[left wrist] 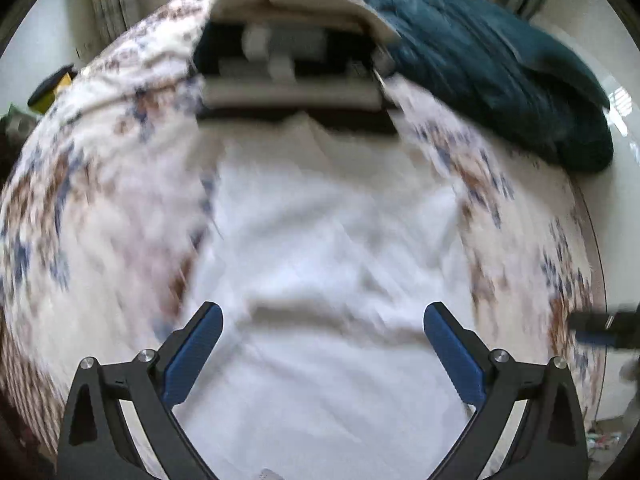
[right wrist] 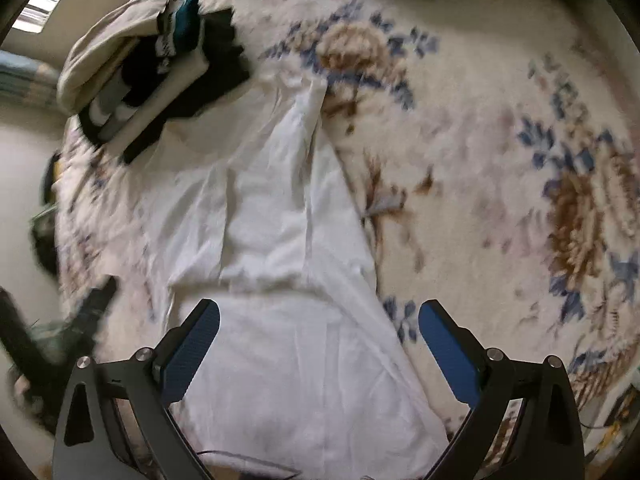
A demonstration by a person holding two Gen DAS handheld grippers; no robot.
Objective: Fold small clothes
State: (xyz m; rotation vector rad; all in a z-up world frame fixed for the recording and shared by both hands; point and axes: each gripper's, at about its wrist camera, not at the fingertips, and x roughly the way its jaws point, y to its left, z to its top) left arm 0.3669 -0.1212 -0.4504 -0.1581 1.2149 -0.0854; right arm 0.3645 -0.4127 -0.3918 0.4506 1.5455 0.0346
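Blue ribbed pads on black tongs, both pairs spread wide, gripping nothing: left tongs, right tongs. Beneath both, thin creased white garment, flat and lengthwise on floral plush blanket. Beyond, folded dark-and-cream clothes stack; teal fleece heap.
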